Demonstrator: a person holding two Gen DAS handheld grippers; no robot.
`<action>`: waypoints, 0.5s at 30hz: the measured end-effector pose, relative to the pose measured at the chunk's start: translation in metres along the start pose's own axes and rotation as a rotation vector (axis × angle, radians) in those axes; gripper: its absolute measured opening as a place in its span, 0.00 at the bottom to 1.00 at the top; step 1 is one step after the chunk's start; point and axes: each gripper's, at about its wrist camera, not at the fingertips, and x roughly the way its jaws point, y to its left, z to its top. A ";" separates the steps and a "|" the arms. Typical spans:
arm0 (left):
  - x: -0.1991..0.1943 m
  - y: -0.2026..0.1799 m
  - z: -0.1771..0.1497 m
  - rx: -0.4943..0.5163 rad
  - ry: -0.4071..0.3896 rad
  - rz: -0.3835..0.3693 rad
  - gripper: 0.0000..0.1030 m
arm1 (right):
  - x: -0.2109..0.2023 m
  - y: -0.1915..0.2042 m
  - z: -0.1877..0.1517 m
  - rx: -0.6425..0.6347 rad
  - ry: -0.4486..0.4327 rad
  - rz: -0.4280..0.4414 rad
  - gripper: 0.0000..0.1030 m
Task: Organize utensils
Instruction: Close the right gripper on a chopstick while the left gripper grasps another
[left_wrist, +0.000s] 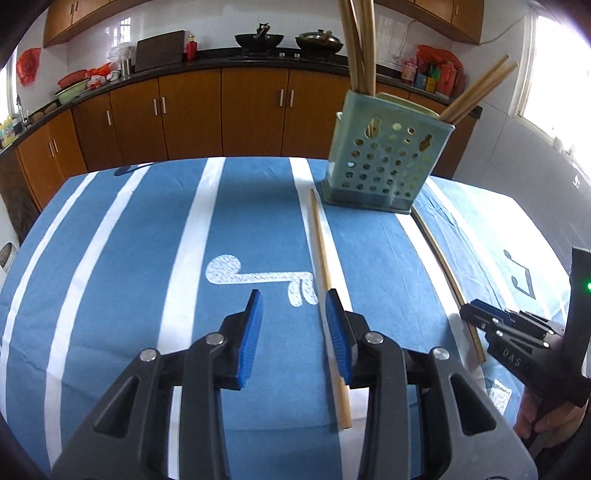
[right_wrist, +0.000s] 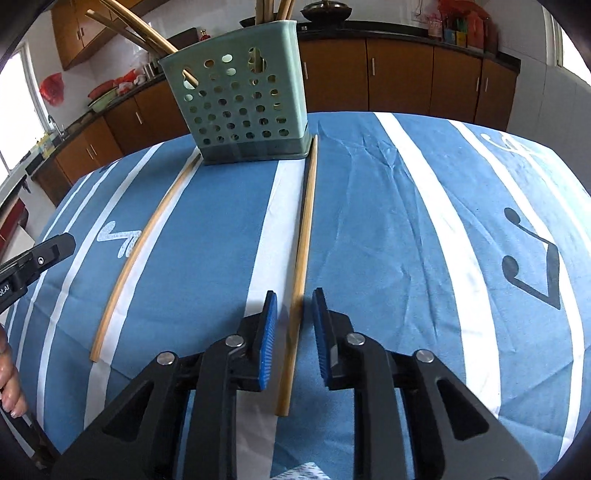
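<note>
A pale green perforated utensil holder (left_wrist: 384, 162) stands on the blue striped cloth, with several bamboo chopsticks (left_wrist: 356, 44) upright in it; it also shows in the right wrist view (right_wrist: 240, 96). Two loose chopsticks lie on the cloth. One chopstick (left_wrist: 327, 284) lies just inside the right finger of my open left gripper (left_wrist: 293, 317); it shows at the left in the right wrist view (right_wrist: 136, 251). The other chopstick (right_wrist: 301, 258) runs between the jaws of my open right gripper (right_wrist: 294, 321), untouched, and shows in the left wrist view (left_wrist: 443, 266). The right gripper also appears there (left_wrist: 480, 314).
The table is covered by a blue cloth with white stripes (right_wrist: 406, 229). Behind it run brown kitchen cabinets (left_wrist: 192, 114) and a dark counter with woks (left_wrist: 258, 38) and bottles. The left gripper's tip shows at the left edge of the right wrist view (right_wrist: 40, 258).
</note>
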 end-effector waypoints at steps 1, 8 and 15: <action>0.001 -0.002 0.003 0.002 0.006 -0.005 0.35 | -0.002 -0.006 -0.001 0.013 -0.003 0.000 0.08; 0.020 -0.017 -0.002 0.015 0.049 -0.043 0.35 | -0.012 -0.050 0.000 0.111 -0.032 -0.109 0.07; 0.042 -0.032 -0.011 0.079 0.098 0.008 0.24 | -0.012 -0.059 -0.001 0.117 -0.031 -0.120 0.07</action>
